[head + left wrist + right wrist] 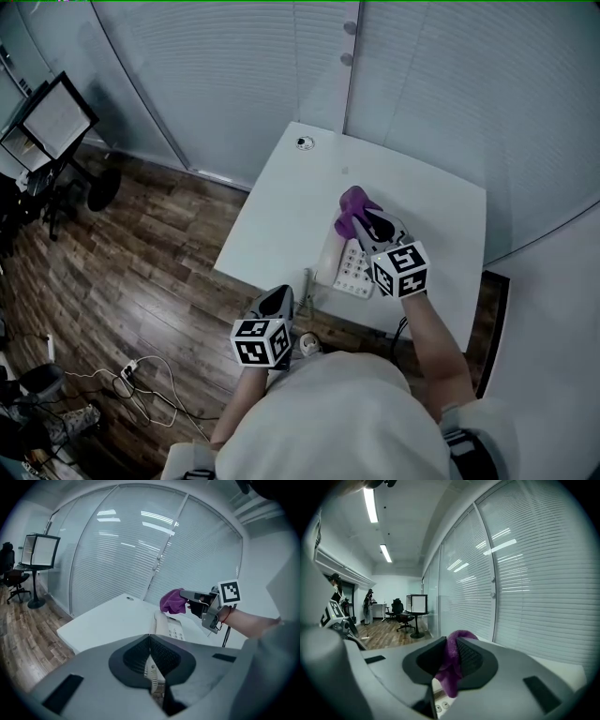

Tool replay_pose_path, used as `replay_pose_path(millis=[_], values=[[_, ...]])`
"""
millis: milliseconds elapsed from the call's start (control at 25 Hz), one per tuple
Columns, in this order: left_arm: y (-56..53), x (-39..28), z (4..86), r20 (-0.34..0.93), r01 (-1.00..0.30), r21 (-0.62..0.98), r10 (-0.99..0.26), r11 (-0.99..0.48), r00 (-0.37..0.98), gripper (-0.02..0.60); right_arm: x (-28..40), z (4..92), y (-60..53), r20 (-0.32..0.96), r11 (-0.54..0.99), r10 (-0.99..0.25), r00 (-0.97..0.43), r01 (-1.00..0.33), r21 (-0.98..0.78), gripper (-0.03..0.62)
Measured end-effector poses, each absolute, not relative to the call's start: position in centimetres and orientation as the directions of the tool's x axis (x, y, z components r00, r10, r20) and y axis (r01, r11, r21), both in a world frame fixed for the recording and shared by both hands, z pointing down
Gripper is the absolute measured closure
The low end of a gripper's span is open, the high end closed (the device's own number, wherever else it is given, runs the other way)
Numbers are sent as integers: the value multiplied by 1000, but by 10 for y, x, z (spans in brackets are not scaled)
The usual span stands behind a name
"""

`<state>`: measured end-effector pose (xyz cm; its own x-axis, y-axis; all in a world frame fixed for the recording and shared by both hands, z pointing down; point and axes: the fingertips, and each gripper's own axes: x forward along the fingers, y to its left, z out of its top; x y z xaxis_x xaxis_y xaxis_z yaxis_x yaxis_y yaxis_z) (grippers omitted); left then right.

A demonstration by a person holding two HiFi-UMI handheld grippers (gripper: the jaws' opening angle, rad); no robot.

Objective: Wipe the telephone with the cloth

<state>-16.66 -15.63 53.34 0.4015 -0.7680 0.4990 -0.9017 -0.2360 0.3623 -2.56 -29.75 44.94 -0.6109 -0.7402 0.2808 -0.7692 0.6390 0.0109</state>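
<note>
Purple cloth [451, 667] is clamped between the jaws of the right gripper [366, 220] and hangs down from them over the far end of the telephone [347, 270]. Whether the cloth touches it, I cannot tell. The telephone is white and lies keypad up on the white table [281, 206], near the front edge. The left gripper [150, 654] has its jaws pressed together with nothing between them. It is held at the table's near edge, apart from the telephone, pointing toward it.
</note>
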Motion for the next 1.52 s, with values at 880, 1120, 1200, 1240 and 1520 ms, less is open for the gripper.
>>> replay_pose_path(millis=[880, 1120, 1200, 1240, 1520], values=[[-175, -176, 544, 514, -886, 379, -735, -267, 441, 560, -35, 518, -340, 423, 569, -749, -510, -822, 14, 514], [-172, -181, 546, 528, -894, 376, -736, -244, 423, 560, -33, 531, -336, 443, 560, -742, -503, -828, -3, 514], [-173, -181, 547, 531, -896, 372, -736, -243, 420, 560, -33, 534, -336, 446, 560, -740, -503, -829, -5, 514], [-173, -181, 547, 531, -897, 371, -737, -242, 419, 560, -33, 536, -336, 447, 560, -739, -504, -829, -8, 514], [-172, -175, 545, 527, -896, 375, -741, -237, 416, 560, -34, 536, -332, 443, 564, -734, -515, -825, -26, 514]])
